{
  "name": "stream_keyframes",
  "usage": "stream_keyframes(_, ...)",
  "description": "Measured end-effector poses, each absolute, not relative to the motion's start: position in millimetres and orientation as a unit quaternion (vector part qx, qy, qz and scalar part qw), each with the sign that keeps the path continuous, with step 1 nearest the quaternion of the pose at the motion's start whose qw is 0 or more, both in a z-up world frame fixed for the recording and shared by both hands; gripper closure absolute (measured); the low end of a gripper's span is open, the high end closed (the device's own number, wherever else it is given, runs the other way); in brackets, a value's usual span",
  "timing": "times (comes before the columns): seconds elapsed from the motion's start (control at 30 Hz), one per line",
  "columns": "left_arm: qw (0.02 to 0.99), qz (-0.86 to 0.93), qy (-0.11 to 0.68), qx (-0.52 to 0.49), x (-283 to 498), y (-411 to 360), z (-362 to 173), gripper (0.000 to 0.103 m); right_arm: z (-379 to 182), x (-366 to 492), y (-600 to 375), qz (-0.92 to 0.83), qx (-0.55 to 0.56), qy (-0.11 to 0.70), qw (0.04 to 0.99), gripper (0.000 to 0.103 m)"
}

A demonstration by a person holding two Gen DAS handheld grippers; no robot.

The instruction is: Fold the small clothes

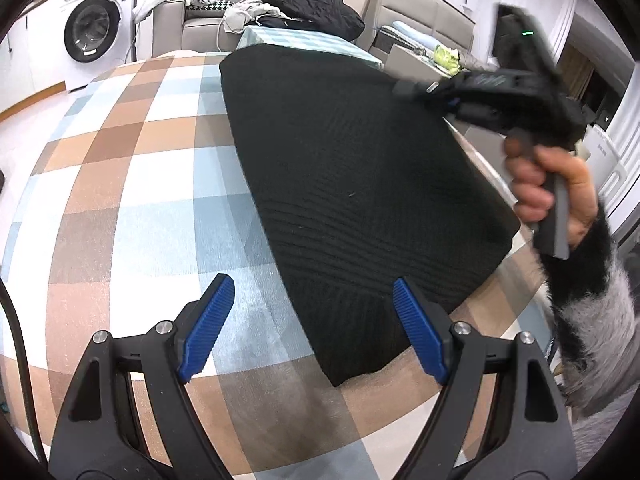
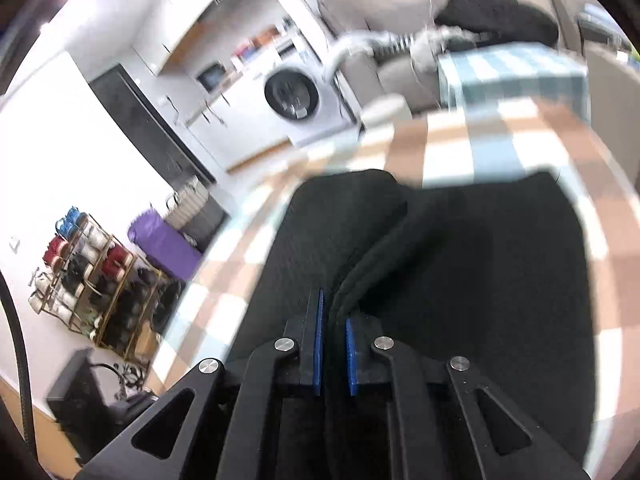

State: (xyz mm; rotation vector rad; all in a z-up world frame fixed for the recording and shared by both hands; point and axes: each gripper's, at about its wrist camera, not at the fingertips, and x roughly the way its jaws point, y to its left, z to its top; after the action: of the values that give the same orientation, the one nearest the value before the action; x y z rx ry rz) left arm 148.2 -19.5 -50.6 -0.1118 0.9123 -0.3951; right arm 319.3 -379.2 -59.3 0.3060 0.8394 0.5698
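Observation:
A black knitted garment (image 1: 360, 184) lies flat on the checked tablecloth (image 1: 140, 184). My left gripper (image 1: 310, 320) is open and empty, just above the cloth at the garment's near left edge. My right gripper (image 2: 333, 312) is shut on a fold of the black garment (image 2: 460, 280) and holds that edge lifted off the table. In the left wrist view the right gripper (image 1: 404, 89) shows at the garment's far right side, held by a hand (image 1: 548, 188).
A second table with a green checked cloth (image 1: 304, 38) stands behind, bearing a black heap of clothing (image 1: 312, 2). A washing machine (image 1: 94, 30) stands at the back left. A shoe rack (image 2: 92, 284) stands by the wall.

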Motion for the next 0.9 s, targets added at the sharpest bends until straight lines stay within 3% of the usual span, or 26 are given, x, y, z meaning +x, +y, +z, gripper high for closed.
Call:
stream_keyframes(0.1, 0.879, -0.187, 0.434, -0.066, 152.0, -17.0, -50.5, 0.023, -64.6, 325.4, -387.1, 0.233, 0.117, 0.415, 0.872, 0.093)
stream_keyframes(0.13, 0.878, -0.186, 0.436, -0.069, 153.6, -17.1, -51.5, 0.023, -77.6, 332.0, -390.6, 0.22, 0.12, 0.439, 0.863, 0.088)
stream_keyframes(0.27, 0.875, -0.176, 0.446, -0.061, 157.1, -21.7, -58.3, 0.023, -122.8, 335.3, -413.2, 0.218, 0.187, 0.512, 0.809, 0.081)
stream_keyframes(0.33, 0.875, -0.174, 0.449, -0.053, 156.7, -23.6, -61.2, 0.023, -126.4, 318.5, -419.7, 0.232, 0.194, 0.512, 0.804, 0.065)
stream_keyframes(0.4, 0.874, -0.175, 0.451, -0.053, 156.7, -24.1, -64.1, 0.023, -127.6, 296.9, -425.0, 0.259, 0.204, 0.513, 0.793, 0.062)
stream_keyframes(0.57, 0.871, -0.178, 0.454, -0.053, 161.6, -28.0, -67.3, 0.023, -125.7, 256.2, -428.6, 0.277, 0.178, 0.496, 0.803, 0.063)
stream_keyframes(0.6, 0.872, -0.179, 0.453, -0.051, 163.2, -29.7, -67.1, 0.023, -124.8, 254.7, -425.9, 0.276, 0.176, 0.493, 0.806, 0.067)
stream_keyframes(0.67, 0.873, -0.18, 0.451, -0.05, 165.0, -32.1, -65.7, 0.023, -124.9, 255.7, -421.7, 0.271, 0.166, 0.494, 0.81, 0.09)
stream_keyframes(0.8, 0.877, -0.178, 0.444, -0.045, 164.4, -35.5, -58.2, 0.023, -109.7, 241.7, -434.1, 0.306, 0.231, 0.479, 0.79, 0.093)
stream_keyframes(0.9, 0.879, -0.176, 0.441, -0.046, 163.6, -34.2, -56.3, 0.023, -111.0, 237.3, -434.1, 0.261, 0.206, 0.5, 0.8, 0.094)
